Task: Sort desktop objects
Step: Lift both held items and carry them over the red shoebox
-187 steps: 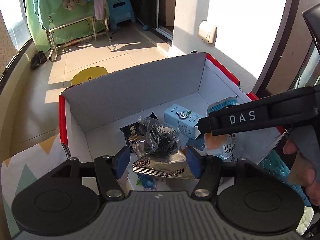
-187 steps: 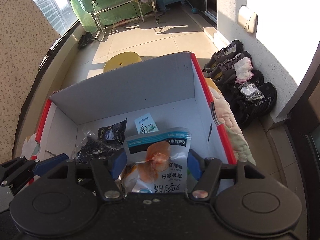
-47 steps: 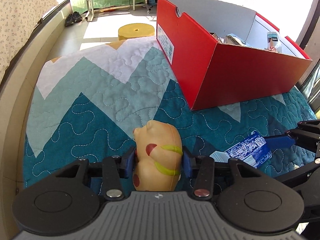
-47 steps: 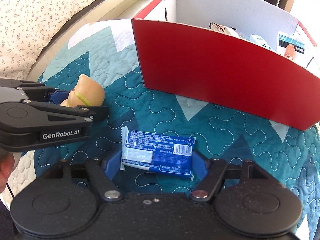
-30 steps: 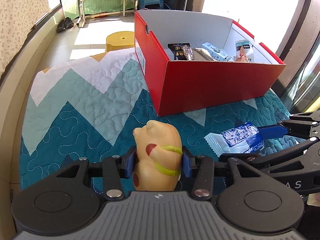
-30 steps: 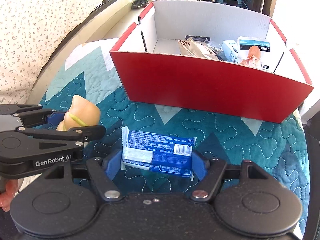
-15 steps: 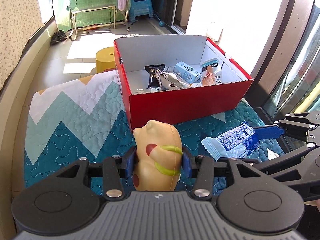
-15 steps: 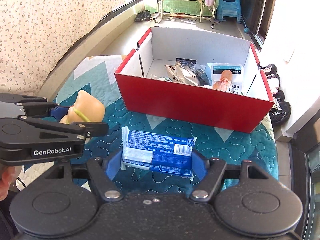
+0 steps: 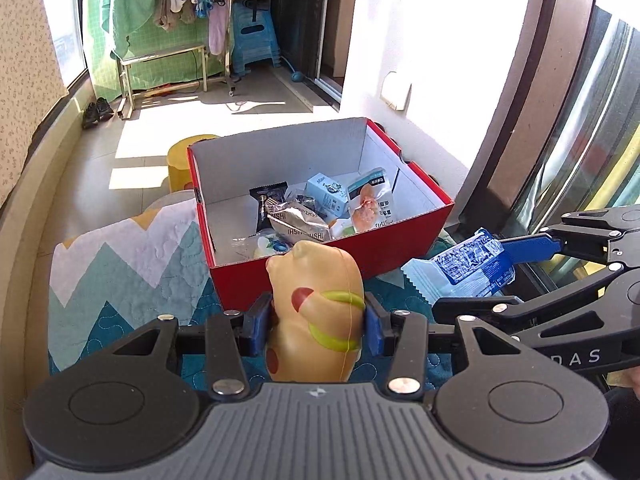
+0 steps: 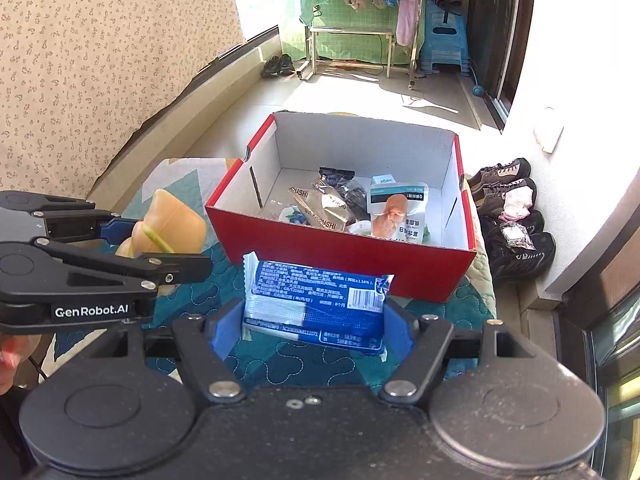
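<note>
My left gripper [image 9: 316,326] is shut on a tan squishy toy [image 9: 316,312] with red spots and yellow bands, held above the quilt in front of the red box [image 9: 320,264]. The toy also shows in the right wrist view [image 10: 168,226]. My right gripper [image 10: 314,330] is shut on a blue and white snack packet [image 10: 316,304], held above the quilt near the box's front wall [image 10: 340,260]. The packet shows at the right of the left wrist view [image 9: 464,268]. The box holds several snack packets [image 10: 396,216].
The box stands on a teal and white zigzag quilt [image 9: 120,256]. A yellow stool [image 9: 180,160] is behind the box. Shoes [image 10: 512,216] lie on the floor to the right. A clothes rack [image 10: 360,32] stands at the back of the balcony.
Both grippers have risen and drawn back with their objects still held. The box now looks farther off and lower, and its inside shows more fully.
</note>
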The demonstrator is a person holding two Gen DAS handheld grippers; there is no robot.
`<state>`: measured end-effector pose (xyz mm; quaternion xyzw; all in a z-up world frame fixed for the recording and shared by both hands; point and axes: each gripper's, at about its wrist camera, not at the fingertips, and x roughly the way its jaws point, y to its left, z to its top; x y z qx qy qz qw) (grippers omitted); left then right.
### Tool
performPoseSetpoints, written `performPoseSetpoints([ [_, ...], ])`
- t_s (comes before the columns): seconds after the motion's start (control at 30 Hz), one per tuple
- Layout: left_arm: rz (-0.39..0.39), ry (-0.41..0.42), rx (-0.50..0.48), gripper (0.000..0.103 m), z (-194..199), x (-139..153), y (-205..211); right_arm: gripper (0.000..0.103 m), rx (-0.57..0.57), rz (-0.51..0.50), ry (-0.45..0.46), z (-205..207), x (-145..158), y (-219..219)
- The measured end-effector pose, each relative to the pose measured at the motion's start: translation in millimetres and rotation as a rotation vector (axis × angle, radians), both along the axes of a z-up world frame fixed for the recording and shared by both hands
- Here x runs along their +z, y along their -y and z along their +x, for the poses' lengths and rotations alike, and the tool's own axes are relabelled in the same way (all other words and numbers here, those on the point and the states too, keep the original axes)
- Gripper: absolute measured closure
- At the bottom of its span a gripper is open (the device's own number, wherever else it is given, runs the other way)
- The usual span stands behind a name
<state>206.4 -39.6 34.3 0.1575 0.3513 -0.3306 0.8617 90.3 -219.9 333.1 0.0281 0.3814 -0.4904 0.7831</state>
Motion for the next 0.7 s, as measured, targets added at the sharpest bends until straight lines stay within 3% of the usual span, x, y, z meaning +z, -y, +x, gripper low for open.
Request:
performPoseSetpoints([
  [0.4,-0.018,0.028,-0.047,0.058,17.5,16.1,25.5,0.031,-0.013,-0.07,0.009,-8.5,35.3,36.8],
  [0.7,-0.026,0.007,-0.064,0.058,66.9,34.9,42.3,0.031,-0.006,-0.09,0.013,6.4,41.4,70.6],
])
